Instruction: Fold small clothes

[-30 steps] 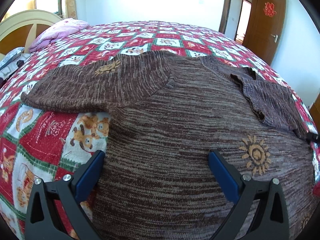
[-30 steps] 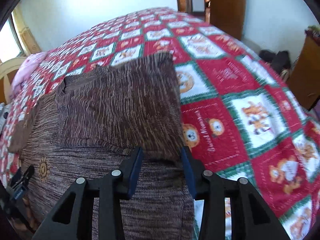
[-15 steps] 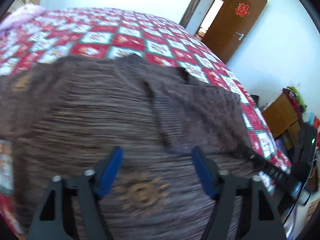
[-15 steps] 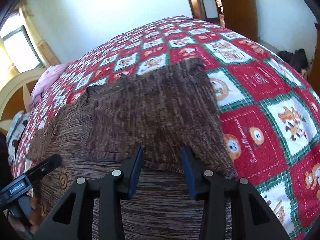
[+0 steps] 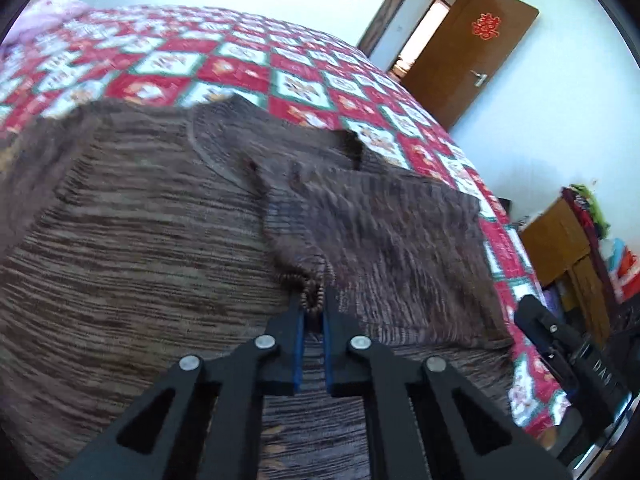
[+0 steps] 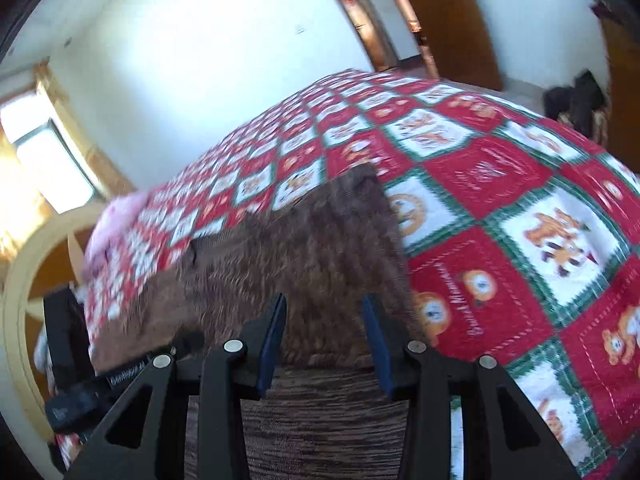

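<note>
Left wrist view: my left tongs (image 5: 311, 307) have just closed, pinching the ribbed cuff (image 5: 310, 294) of the folded-in sleeve (image 5: 384, 240), which lies across the brown sweater (image 5: 132, 240) spread on the quilted bed (image 5: 248, 64). Right tongs (image 6: 325, 334) stand partly apart over the sleeve's edge; I cannot tell whether the pads touch the knit. Risks, as I judge them: the pinch takes only a thin bit of cuff, so a quick pull could slip it free; a deeper bite might drag the body layer beneath and rumple the fold; the two tongs work close and could knock. Count: one sweater, one sleeve folded in at frame right, another spread at far left, two tongs.
</note>
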`<state>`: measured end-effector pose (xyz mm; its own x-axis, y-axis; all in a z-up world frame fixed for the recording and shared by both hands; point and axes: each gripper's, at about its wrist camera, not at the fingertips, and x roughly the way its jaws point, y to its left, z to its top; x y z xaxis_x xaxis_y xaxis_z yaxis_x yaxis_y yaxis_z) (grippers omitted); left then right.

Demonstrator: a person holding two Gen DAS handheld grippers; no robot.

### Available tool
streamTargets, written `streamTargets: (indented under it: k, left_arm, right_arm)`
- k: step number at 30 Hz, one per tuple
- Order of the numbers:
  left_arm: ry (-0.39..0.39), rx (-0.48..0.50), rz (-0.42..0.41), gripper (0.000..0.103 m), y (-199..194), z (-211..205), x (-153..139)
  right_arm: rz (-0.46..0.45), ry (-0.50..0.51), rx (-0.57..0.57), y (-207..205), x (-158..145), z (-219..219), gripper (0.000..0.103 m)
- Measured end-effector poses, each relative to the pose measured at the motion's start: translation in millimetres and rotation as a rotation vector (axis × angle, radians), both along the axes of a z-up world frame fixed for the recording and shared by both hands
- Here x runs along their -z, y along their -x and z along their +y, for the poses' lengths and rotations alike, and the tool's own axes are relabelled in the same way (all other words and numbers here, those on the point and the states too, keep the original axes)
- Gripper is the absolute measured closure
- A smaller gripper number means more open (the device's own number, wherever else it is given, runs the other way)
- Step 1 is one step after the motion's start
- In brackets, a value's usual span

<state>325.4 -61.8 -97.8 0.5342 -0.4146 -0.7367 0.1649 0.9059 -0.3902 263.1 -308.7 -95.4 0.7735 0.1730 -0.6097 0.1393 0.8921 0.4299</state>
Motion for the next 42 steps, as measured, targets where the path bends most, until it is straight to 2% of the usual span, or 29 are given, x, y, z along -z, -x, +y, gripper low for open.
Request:
streamTargets:
  k: [4, 7, 10, 12, 14, 16, 17, 18, 20, 22, 24, 28, 29, 32, 34, 35, 38, 40, 42]
  left_arm:
    - [-0.03, -0.017, -0.016, 0.095, 2.5, 8.6, -4.1]
    - [-0.081, -0.021, -0.012, 0.094, 2.4, 6.7, 4.3]
    - [-0.118, -0.024, -0.039, 0.092, 5.5, 1.9, 4.8]
    - [-0.144, -0.019, -0.052, 0.09, 7.5, -0.6, 4.2]
    - [-0.157, -0.009, -0.061, 0.085, 10.0, 1.7, 2.2]
    - [-0.17, -0.025, -0.072, 0.072, 16.0, 12.4, -2.1]
    - [-0.176, -0.043, -0.079, 0.06, 18.0, 16.7, -3.3]
    - [-0.181, -0.078, -0.088, 0.053, 22.5, 26.3, -6.4]
    - [-0.173, -0.092, -0.097, 0.053, 25.8, 32.9, -11.6]
    - [-0.171, -0.073, -0.123, 0.053, 28.6, 32.4, -21.3]
    - [-0.184, -0.047, -0.159, 0.053, 31.1, 24.0, -30.0]
    - [-0.159, 0.072, -0.174, 0.053, 31.9, -12.7, -34.8]
    - [-0.157, 0.1, -0.176, 0.053, 31.3, -25.3, -34.2]
    - [-0.154, 0.153, -0.152, 0.05, 24.5, -56.4, -28.3]
    - [-0.154, 0.167, -0.113, 0.05, 16.9, -72.6, -20.0]
    - [-0.146, 0.169, -0.096, 0.05, 12.4, -77.8, -16.0]
    - [-0.138, 0.152, -0.043, 0.046, 1.6, -85.7, -1.0]
    - [-0.155, 0.148, -0.082, 0.04, 3.3, -89.8, 0.8]
    - [-0.199, 0.171, -0.116, 0.029, 7.9, -98.2, 3.4]
  right_arm:
    - [0.023, -0.033, -0.014, -5.1, 3.4, -2.1, 0.061]
    - [0.029, 0.019, -0.066, -8.0, 2.4, 12.5, 0.061]
    - [0.12, 0.082, -0.098, -19.9, 13.8, 24.2, 0.061]
    - [0.157, 0.083, -0.1, -24.8, 19.7, 23.8, 0.061]
    - [0.152, 0.069, -0.101, -23.8, 19.4, 21.9, 0.061]
    - [0.152, 0.058, -0.1, -24.7, 20.1, 20.3, 0.061]
    - [0.146, 0.055, -0.098, -24.1, 19.5, 19.8, 0.061]
    - [0.139, 0.052, -0.096, -22.7, 19.0, 18.7, 0.061]
    - [0.094, 0.031, -0.085, -17.0, 12.1, 14.8, 0.061]
    - [0.023, 0.01, -0.049, -6.4, 3.2, 7.0, 0.061]
    - [-0.007, -0.014, -0.007, -1.0, -1.3, -1.5, 0.062]
    - [0.028, -0.104, 0.036, -6.7, -4.4, -25.0, 0.062]
    - [0.038, -0.133, 0.053, -12.0, -7.7, -34.2, 0.062]
    - [0.066, -0.134, 0.04, -35.0, -19.8, -47.4, 0.062]
    - [0.079, -0.099, 0.007, -53.6, -24.5, -50.1, 0.062]
    - [0.095, -0.05, -0.011, -69.1, -25.9, -49.8, 0.062]
    - [0.143, 0.016, -0.064, -103.9, -17.7, -44.1, 0.062]
    - [0.175, 0.053, -0.082, -122.8, -8.9, -39.4, 0.062]
    - [0.232, 0.066, -0.076, -145.5, 7.0, -38.8, 0.063]
